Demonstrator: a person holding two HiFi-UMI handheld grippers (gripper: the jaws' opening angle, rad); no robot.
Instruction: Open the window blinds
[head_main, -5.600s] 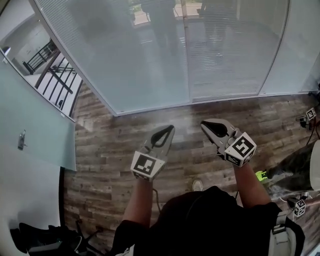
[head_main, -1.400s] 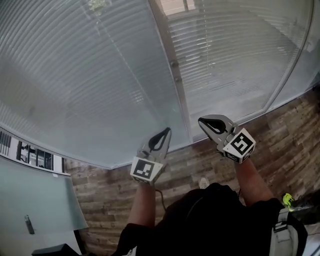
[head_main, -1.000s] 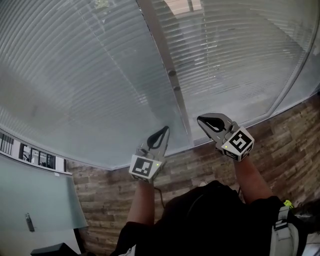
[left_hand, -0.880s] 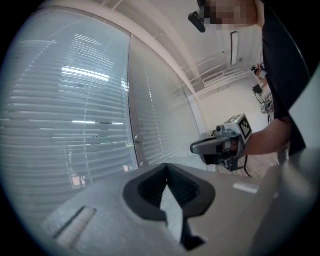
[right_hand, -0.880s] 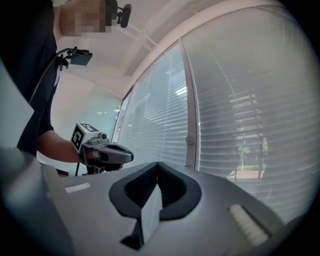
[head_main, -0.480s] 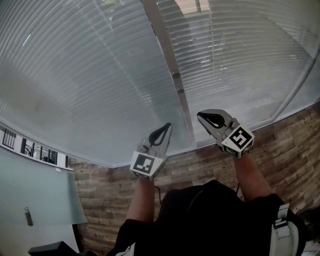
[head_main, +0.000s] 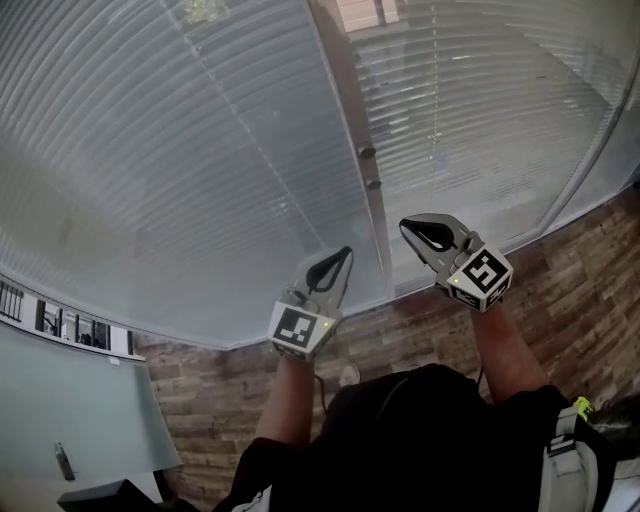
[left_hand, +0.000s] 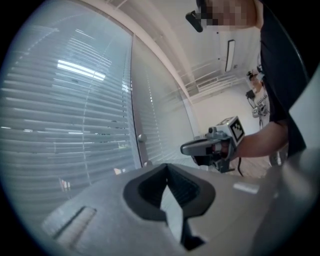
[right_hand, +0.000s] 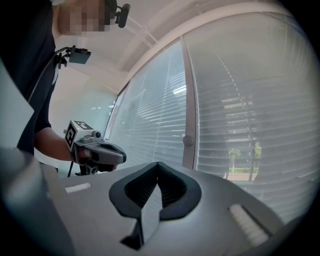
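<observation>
The closed slatted blinds (head_main: 190, 150) hang behind glass on both sides of a grey upright frame post (head_main: 345, 100). Two small round knobs (head_main: 367, 153) sit on that post; one knob (right_hand: 187, 140) shows in the right gripper view and one knob (left_hand: 141, 137) in the left gripper view. My left gripper (head_main: 345, 252) is shut and empty, held level just left of the post's foot. My right gripper (head_main: 404, 224) is also shut and empty, just right of the post and below the knobs. Neither touches the window. Each gripper view shows its own shut tips, left gripper (left_hand: 167, 166) and right gripper (right_hand: 157, 163).
Wood-plank floor (head_main: 420, 320) runs along the foot of the window. A pale glass panel (head_main: 90, 410) with a small handle stands at the lower left. A yellow-green object (head_main: 583, 405) lies on the floor at the right edge.
Since the earliest frame I have come close up to the window. Over the last second both shut grippers drifted a little right and forward, toward the post.
</observation>
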